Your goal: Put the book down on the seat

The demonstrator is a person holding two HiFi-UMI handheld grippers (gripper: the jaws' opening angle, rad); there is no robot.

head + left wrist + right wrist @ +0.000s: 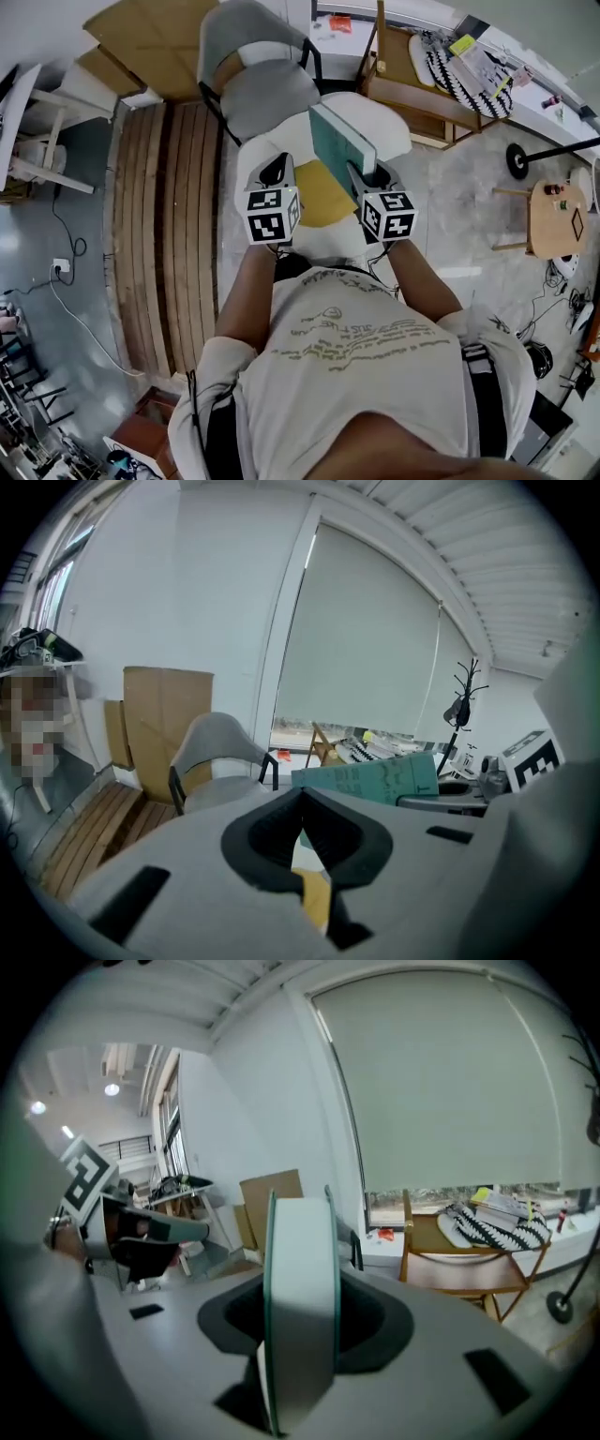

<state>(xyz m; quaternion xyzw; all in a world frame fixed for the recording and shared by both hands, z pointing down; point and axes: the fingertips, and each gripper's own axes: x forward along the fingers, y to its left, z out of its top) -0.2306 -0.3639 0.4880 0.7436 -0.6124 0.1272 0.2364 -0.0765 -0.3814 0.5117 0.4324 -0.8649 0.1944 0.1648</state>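
Presently the right gripper (364, 176) clamps the teal book (342, 142) on edge, long axis running away from the fingers. The white seat (398, 127) lies beneath them. The left gripper (274, 171) is closed and empty, just beside.

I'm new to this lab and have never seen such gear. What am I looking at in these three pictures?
There is no robot: a person holds a two-jaw claw in each hand. The head view looks down from a camera on the person's head; the other two pictures come from cameras riding on the claws. The right claw is clamped on a teal book, held on edge above a white seat with a yellow patch on it. The left claw is shut with nothing in it. A grey chair stands beyond the seat.
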